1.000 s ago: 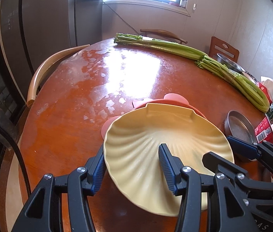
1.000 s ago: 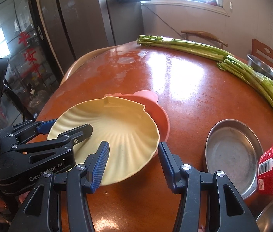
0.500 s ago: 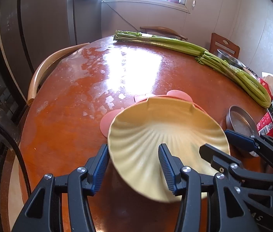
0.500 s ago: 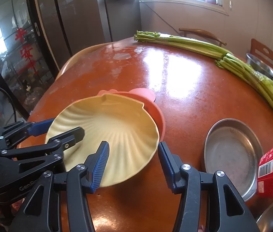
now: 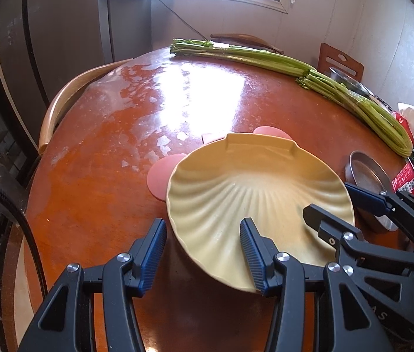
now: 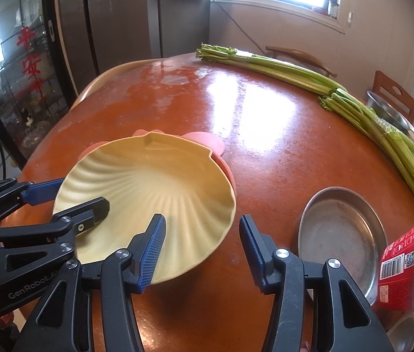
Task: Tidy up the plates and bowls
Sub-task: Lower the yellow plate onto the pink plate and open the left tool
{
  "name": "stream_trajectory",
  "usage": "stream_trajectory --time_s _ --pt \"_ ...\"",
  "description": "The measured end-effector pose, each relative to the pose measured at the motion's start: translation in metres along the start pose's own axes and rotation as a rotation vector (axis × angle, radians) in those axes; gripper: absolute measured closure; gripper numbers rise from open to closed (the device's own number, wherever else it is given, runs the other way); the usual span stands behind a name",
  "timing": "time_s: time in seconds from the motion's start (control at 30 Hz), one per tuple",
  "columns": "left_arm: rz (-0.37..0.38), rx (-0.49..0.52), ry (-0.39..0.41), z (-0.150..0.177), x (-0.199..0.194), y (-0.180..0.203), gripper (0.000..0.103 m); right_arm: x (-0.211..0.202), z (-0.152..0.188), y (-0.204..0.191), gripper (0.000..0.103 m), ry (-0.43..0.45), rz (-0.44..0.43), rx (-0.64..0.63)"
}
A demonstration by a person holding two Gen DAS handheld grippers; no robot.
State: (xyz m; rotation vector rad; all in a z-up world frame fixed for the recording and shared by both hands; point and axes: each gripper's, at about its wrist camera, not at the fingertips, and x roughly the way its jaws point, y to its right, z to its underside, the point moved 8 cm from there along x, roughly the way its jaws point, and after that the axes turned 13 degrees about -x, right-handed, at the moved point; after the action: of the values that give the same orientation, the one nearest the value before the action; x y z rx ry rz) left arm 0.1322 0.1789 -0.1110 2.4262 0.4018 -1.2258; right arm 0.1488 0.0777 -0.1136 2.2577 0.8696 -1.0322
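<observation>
A yellow shell-shaped plate (image 5: pixel 251 193) rests on a pink plate (image 5: pixel 160 173) on the red-brown round table (image 5: pixel 95 176). It also shows in the right wrist view (image 6: pixel 154 187), with the pink plate (image 6: pixel 207 142) peeking out behind. My left gripper (image 5: pixel 204 240) is open, its jaws on either side of the plate's near rim without touching. My right gripper (image 6: pixel 202 240) is open at the plate's right edge, one finger over the rim. Each gripper appears in the other's view, the right one (image 5: pixel 339 208) and the left one (image 6: pixel 69 196).
A steel dish (image 6: pixel 341 234) sits right of the plates, next to a red instant-noodle cup (image 6: pixel 403 264). Long celery stalks (image 5: pixel 295 67) lie along the far and right side. A steel bowl (image 6: pixel 385 111) stands at the far right. Wooden chairs ring the table; a fridge stands behind.
Both grippers have drawn back from the yellow plate and risen a little, so it sits farther off in both views. The plate lies lower on the pink plate.
</observation>
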Motion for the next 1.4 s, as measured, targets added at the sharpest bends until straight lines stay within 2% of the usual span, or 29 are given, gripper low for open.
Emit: stream_trajectory --time_s 0.63,0.77,1.07,1.4 --pt "0.028 0.032 -0.007 0.0 0.007 0.011 0.051 -0.001 0.008 0.008 0.048 -0.005 -0.005 0.022" --pt "0.03 0.012 -0.005 0.0 0.006 0.008 0.051 -0.01 0.003 0.009 0.048 0.038 -0.004 0.033" --pt "0.019 -0.013 0.018 -0.001 -0.008 -0.002 0.051 -0.024 0.005 0.011 0.048 0.059 0.003 0.053" --pt "0.012 0.0 0.046 0.001 -0.027 0.01 0.05 -0.045 0.007 0.015 0.048 0.091 -0.005 0.079"
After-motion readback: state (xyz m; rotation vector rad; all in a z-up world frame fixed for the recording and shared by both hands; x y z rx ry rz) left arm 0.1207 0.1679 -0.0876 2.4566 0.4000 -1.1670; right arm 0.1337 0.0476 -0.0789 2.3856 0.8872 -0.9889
